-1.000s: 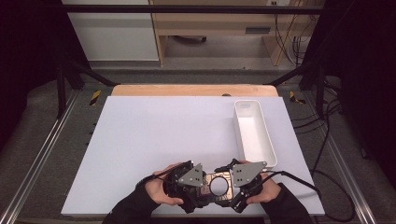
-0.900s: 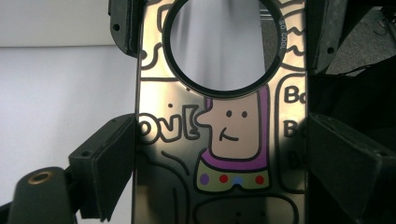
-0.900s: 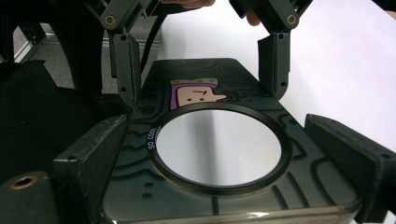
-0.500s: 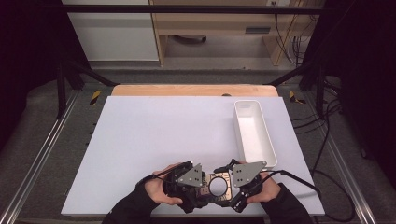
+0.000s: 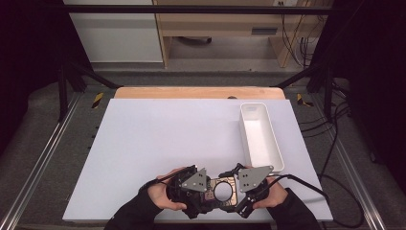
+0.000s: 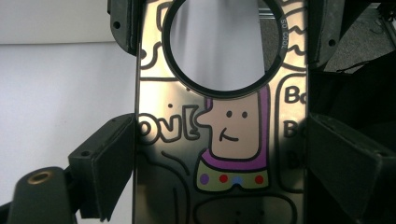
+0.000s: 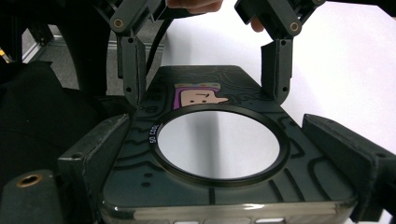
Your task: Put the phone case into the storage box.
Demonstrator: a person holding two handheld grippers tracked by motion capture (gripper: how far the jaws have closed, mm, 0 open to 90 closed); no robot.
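A flat phone case (image 5: 221, 190) with cartoon drawings and a black ring around a pale circle is held just above the white table (image 5: 182, 139) near its front edge. My left gripper (image 5: 207, 189) is shut on the case's left end, and my right gripper (image 5: 236, 189) is shut on its right end. In the left gripper view the case (image 6: 224, 140) runs up between the two pads (image 6: 114, 163), which press on its long edges. In the right gripper view the case (image 7: 219, 140) lies flat between the jaws, and the left gripper's fingers (image 7: 133, 70) clamp its far end.
A long white bin (image 5: 261, 136) stands on the right side of the table, just behind my right hand. A wooden strip (image 5: 198, 92) borders the table's far edge. A black cable (image 5: 306, 184) trails off to the right.
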